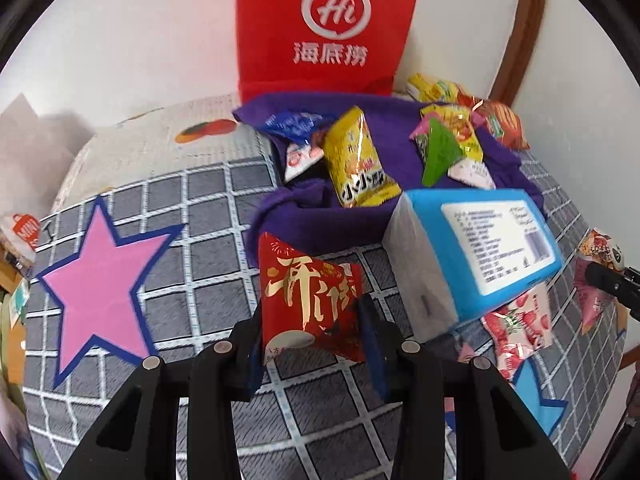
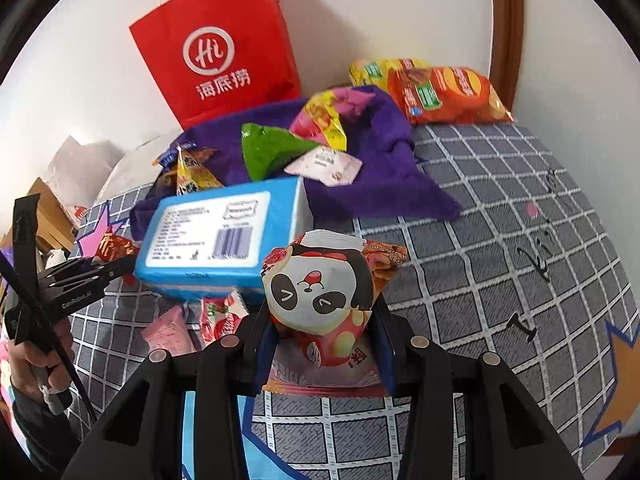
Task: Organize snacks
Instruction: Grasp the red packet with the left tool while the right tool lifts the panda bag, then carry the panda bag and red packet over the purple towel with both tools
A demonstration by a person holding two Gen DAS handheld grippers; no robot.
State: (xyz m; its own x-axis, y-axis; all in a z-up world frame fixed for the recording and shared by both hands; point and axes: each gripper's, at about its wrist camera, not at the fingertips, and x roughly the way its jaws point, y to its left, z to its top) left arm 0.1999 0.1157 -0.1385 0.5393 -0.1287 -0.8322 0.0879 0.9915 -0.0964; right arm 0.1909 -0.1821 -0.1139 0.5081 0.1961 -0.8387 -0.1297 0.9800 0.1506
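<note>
Left gripper [image 1: 316,320] clamps red packet [image 1: 308,304] | right gripper [image 2: 324,332] clamps panda packet [image 2: 320,284] (apparently firmly) | lift both clear beside blue box [image 2: 220,232], keeping hold.

The red snack packet [image 1: 310,300] and the panda snack packet [image 2: 324,280] are glossy foil-like plastic. The purple cloth [image 1: 372,184] looks soft and matt (fleece, perhaps). The red paper bag [image 2: 216,44] is smooth and matt; the grid-patterned bedsheet [image 2: 500,248] is woven fabric.
</note>
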